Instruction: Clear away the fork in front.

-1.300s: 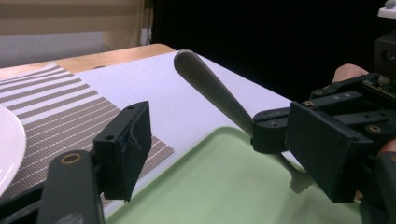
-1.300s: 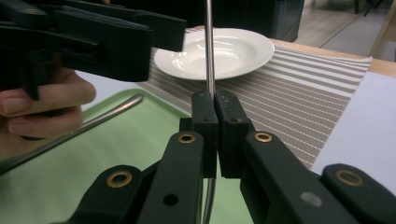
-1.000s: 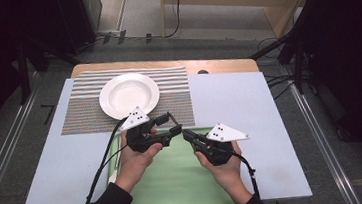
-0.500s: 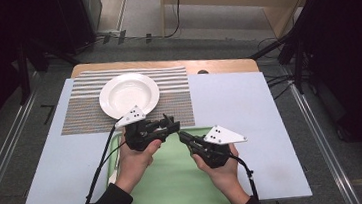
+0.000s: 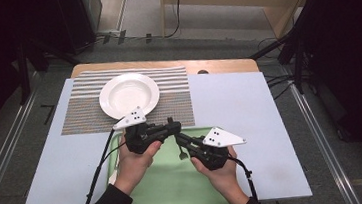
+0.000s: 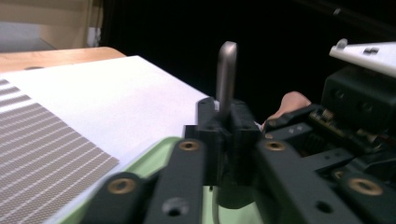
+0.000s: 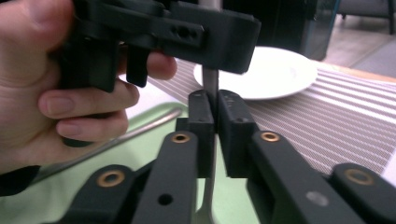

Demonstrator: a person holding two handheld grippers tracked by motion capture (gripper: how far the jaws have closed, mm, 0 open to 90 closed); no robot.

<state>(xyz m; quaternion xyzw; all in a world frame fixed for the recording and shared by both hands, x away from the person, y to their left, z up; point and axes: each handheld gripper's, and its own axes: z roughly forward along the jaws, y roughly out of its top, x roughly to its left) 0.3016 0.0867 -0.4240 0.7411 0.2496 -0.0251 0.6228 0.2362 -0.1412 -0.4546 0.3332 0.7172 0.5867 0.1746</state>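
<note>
Right now both grippers meet over the far edge of the green tray (image 5: 177, 187), just short of where it borders the striped placemat (image 5: 173, 90). The left gripper (image 5: 174, 128) is clenched on a metal utensil handle (image 6: 226, 74), which stands upright out of its jaws in the left gripper view. The right gripper (image 5: 178, 138) is clenched on the same piece lower down; in the right gripper view the thin stem (image 7: 210, 84) runs between its closed pads and up into the other gripper. From above, a small dark end (image 5: 181, 155) hangs just over the tray; I cannot tell what kind of utensil it is.

One white plate (image 5: 129, 94) sits on the placemat, near the left gripper. To the right, the pale tabletop (image 5: 239, 101) is bare out to its edge, and the left side is open too.

Count: two grippers, one plate, one placemat, one tray, one held utensil, plus a second metal handle (image 7: 140, 130) lying on the tray in the right gripper view.
</note>
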